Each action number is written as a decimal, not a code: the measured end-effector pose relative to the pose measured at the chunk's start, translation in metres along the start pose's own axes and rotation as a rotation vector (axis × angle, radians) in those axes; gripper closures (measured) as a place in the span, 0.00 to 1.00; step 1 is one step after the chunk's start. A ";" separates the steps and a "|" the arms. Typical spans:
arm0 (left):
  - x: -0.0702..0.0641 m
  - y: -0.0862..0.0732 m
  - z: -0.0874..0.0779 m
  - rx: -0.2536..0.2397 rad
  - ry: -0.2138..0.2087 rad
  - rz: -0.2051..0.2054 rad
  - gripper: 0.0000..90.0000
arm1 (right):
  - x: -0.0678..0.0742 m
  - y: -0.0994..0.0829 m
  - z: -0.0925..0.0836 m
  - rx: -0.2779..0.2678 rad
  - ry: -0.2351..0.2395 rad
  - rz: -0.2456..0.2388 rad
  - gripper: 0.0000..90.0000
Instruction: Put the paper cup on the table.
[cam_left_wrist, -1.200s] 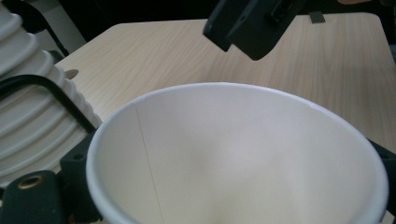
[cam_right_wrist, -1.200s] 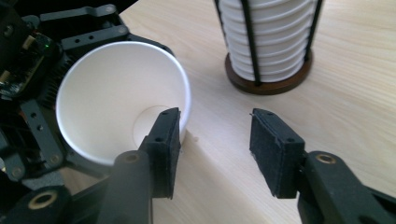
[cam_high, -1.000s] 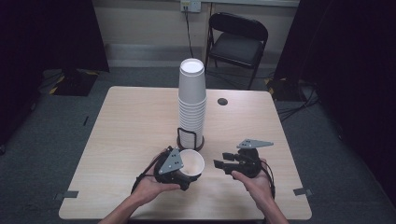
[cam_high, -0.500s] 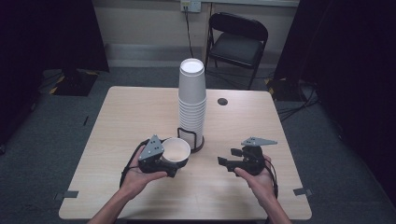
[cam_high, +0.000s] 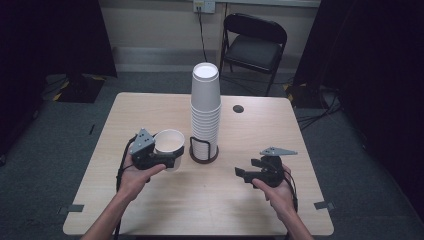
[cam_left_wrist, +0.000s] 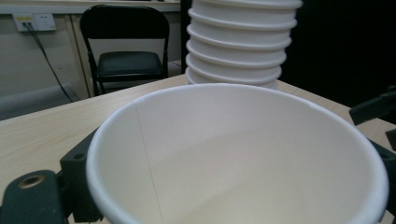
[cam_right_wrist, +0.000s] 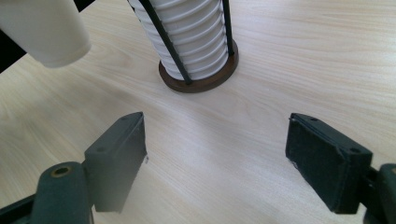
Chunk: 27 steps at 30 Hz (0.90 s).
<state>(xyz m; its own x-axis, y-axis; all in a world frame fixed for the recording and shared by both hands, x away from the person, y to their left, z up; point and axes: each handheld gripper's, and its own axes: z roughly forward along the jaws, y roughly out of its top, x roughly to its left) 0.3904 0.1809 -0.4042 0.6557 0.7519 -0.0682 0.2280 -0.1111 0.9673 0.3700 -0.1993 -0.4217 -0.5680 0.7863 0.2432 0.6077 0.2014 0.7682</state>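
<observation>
While the left gripper (cam_high: 167, 159) clamps a single white paper cup (cam_high: 169, 141) between its jaws, the cup sits mouth-up above the table (cam_high: 150, 107), at about nine o'clock from the cup stack (cam_high: 205, 107) and just beside it without touching; jaws part-closed, pressed on the cup wall. Seen from the left gripper view, cup (cam_left_wrist: 238, 154) rim is wide and round, empty inside, a seam line running down the inner wall; stack (cam_left_wrist: 243, 42) rises behind at twelve o'clock, folding chair (cam_left_wrist: 123, 46) at eleven. Stack stands upright in a dark round wire holder (cam_high: 204, 150) near table centre. Right gripper (cam_high: 250, 175) held at roughly four o'clock from the holder, well apart from it, jaws spread wide with nothing between them, having just been opening. Right gripper view: both black pads (cam_right_wrist: 119, 156) apart over bare wood, holder base (cam_right_wrist: 198, 79) at twelve o'clock, held cup's bottom (cam_right_wrist: 46, 30) at ten o'clock. Small dark disc (cam_high: 238, 108) lies on table at two o'clock from stack. Chair (cam_high: 255, 45) beyond far edge
</observation>
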 end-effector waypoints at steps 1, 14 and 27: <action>0.003 0.001 0.000 0.000 0.008 -0.014 0.12 | 0.000 0.000 0.000 0.002 -0.004 -0.002 0.22; 0.046 -0.004 0.017 0.005 0.206 -0.109 0.12 | 0.001 -0.019 -0.013 0.038 -0.045 -0.028 0.18; 0.076 -0.018 0.051 0.037 0.249 -0.122 0.11 | -0.003 -0.028 -0.008 0.038 -0.040 0.003 0.19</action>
<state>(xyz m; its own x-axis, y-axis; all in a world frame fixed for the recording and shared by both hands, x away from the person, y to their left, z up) 0.4728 0.2072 -0.4389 0.4259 0.8972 -0.1170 0.3233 -0.0301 0.9458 0.3494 -0.2120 -0.4392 -0.5437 0.8097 0.2208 0.6307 0.2206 0.7440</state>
